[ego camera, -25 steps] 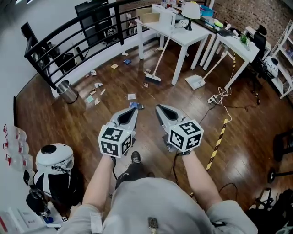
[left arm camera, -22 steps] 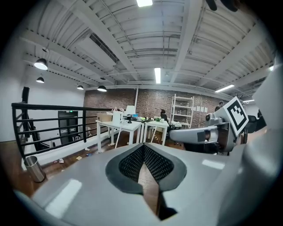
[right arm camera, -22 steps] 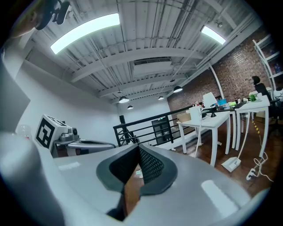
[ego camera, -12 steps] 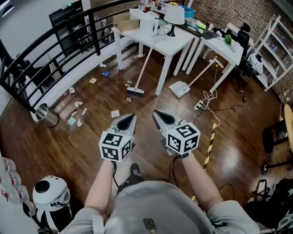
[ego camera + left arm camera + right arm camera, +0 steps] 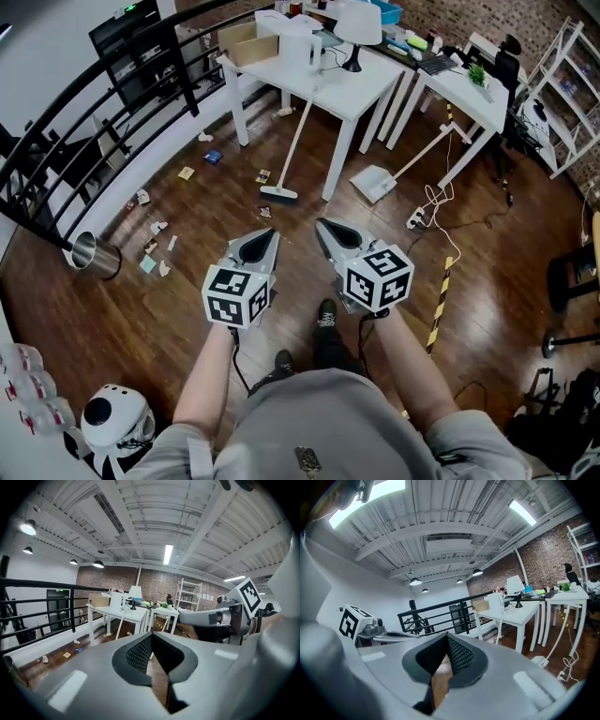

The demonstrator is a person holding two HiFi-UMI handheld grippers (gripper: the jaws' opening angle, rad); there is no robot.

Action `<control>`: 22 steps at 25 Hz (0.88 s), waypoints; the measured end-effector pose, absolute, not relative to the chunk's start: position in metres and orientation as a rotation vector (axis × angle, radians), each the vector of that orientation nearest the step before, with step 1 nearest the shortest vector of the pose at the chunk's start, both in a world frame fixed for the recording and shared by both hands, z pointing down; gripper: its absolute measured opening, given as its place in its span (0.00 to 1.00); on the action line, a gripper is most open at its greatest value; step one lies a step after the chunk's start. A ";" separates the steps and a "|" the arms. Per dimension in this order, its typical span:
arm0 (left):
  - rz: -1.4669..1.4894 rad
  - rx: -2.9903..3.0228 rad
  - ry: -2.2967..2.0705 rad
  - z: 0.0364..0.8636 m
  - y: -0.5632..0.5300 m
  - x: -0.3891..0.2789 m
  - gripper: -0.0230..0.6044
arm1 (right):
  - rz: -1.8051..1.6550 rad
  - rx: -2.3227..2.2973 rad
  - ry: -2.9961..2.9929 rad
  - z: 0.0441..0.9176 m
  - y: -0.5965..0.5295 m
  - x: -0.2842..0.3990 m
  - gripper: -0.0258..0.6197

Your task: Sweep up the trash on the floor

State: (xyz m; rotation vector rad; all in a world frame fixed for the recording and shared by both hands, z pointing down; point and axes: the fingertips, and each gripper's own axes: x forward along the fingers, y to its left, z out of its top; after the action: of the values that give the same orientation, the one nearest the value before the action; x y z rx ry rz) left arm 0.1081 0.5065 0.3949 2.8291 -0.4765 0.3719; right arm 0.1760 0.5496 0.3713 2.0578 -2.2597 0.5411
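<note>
Grippers: left gripper (image 5: 264, 238) and right gripper (image 5: 330, 229) both closed, empty.
Trash: small paper scraps (image 5: 157, 227) strewn on dark wood floor (image 5: 178, 305), far left.
Tools: white-handled broom (image 5: 292, 150) leaning on white table (image 5: 349, 86), white long-handled dustpan (image 5: 375, 183) right of it — untouched.
Risk: closed jaws may topple the broom; white floor cable (image 5: 433, 199) could trip.

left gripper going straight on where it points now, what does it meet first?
Nothing close: the left gripper aims across the floor toward the foot of the broom leaning on the table. Floor or broom first; depth unclear.
</note>
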 end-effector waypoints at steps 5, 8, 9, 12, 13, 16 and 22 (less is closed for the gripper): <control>0.407 2.835 -0.521 0.401 0.463 0.178 0.05 | 0.531 2.040 -2.328 0.375 0.499 0.245 0.04; 0.436 2.819 -0.565 0.400 0.442 0.220 0.05 | 0.533 2.009 -2.377 0.368 0.474 0.289 0.04; 0.442 2.814 -0.582 0.398 0.436 0.232 0.05 | 0.535 1.994 -2.390 0.367 0.467 0.303 0.04; 0.439 2.807 -0.631 0.392 0.416 0.265 0.05 | 0.539 1.961 -2.418 0.365 0.445 0.341 0.04; 0.438 2.808 -0.640 0.390 0.408 0.276 0.05 | 0.539 1.958 -2.425 0.365 0.436 0.353 0.04; 0.450 2.799 -0.656 0.394 0.384 0.300 0.05 | 0.556 1.937 -2.437 0.371 0.409 0.376 0.04; 0.461 2.754 -0.645 0.421 0.320 0.333 0.05 | 0.585 1.896 -2.415 0.392 0.342 0.410 0.04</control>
State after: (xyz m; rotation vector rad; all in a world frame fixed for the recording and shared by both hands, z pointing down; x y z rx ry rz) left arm 0.3333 0.3197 0.4213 2.7538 -0.6451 0.4607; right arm 0.4100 0.3421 0.3922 1.8963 -2.4146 0.5849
